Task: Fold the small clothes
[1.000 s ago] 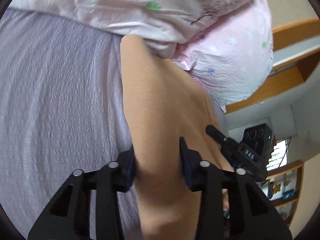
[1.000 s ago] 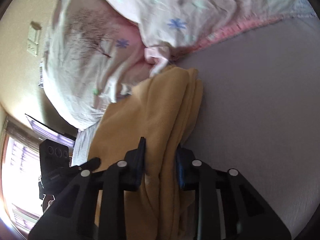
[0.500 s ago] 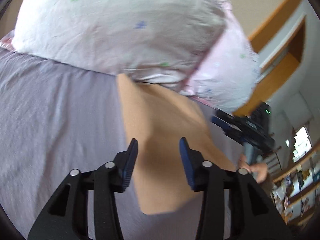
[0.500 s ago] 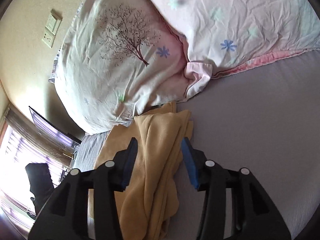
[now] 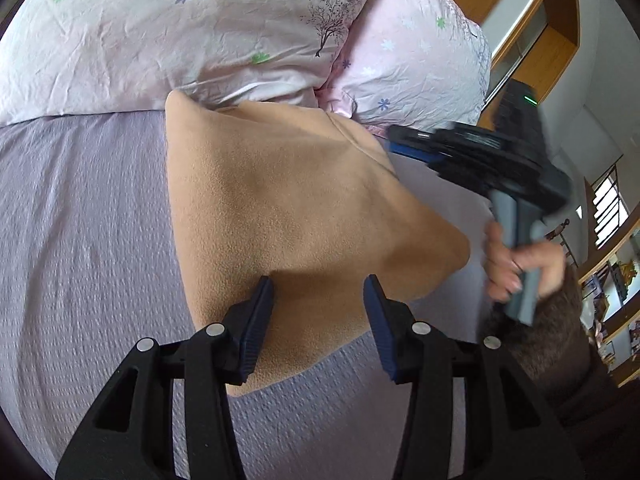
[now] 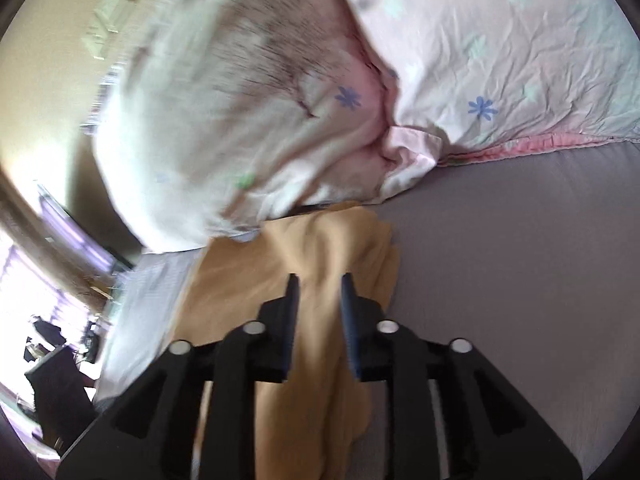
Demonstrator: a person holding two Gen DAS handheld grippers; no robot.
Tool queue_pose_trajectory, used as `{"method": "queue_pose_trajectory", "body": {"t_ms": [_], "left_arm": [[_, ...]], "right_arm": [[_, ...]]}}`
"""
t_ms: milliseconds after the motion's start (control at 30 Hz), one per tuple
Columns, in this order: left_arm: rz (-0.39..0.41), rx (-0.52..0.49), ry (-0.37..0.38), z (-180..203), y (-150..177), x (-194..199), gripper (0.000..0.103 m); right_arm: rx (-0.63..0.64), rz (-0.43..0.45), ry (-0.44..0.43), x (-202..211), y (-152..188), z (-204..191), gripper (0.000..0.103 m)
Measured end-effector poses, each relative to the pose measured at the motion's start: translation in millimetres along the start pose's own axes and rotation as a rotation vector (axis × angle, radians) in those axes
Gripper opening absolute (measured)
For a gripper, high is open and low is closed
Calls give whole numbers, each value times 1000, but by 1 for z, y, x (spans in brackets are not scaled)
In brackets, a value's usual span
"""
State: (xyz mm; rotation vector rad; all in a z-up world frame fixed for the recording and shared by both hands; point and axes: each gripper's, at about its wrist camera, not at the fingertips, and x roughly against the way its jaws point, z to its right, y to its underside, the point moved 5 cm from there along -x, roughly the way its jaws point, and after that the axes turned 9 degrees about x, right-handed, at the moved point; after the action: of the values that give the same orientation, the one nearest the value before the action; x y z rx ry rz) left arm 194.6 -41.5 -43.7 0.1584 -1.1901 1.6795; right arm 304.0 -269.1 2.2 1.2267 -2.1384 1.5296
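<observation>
A tan fleece garment (image 5: 288,216) lies folded on the lilac bed sheet (image 5: 80,240), its far edge against the pillows. My left gripper (image 5: 318,300) is open above its near edge, holding nothing. In the right wrist view the garment (image 6: 320,264) shows as bunched yellow-tan folds. My right gripper (image 6: 318,300) hovers over these folds with a narrow gap between its jaws, and no cloth looks pinched. The right gripper (image 5: 500,164) also shows in the left wrist view, held by a hand at the garment's right side.
Two pink flower-print pillows (image 5: 200,32) (image 5: 416,64) lie along the far side of the bed; they also show in the right wrist view (image 6: 500,60). Wooden shelving (image 5: 532,20) stands at the right. A wall and a bright window (image 6: 24,280) are at the left.
Both grippers let go of the garment, opened and pulled back from it. The garment now lies flat on the sheet. The right gripper's gap has since narrowed and it has moved in over the folds.
</observation>
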Motion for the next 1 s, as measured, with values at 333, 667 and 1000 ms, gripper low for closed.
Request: {"method": "queue_pose_trajectory", "body": {"t_ms": [333, 667, 1000], "left_arm": [[59, 9, -18, 6, 19, 35, 74], [87, -64, -469, -8, 60, 48, 102], [21, -60, -575, -32, 67, 25, 102]], "right_arm": [[6, -113, -74, 29, 86, -30, 57], [177, -53, 252, 82, 122, -47, 101], [233, -196, 332, 39, 152, -49, 101]]}}
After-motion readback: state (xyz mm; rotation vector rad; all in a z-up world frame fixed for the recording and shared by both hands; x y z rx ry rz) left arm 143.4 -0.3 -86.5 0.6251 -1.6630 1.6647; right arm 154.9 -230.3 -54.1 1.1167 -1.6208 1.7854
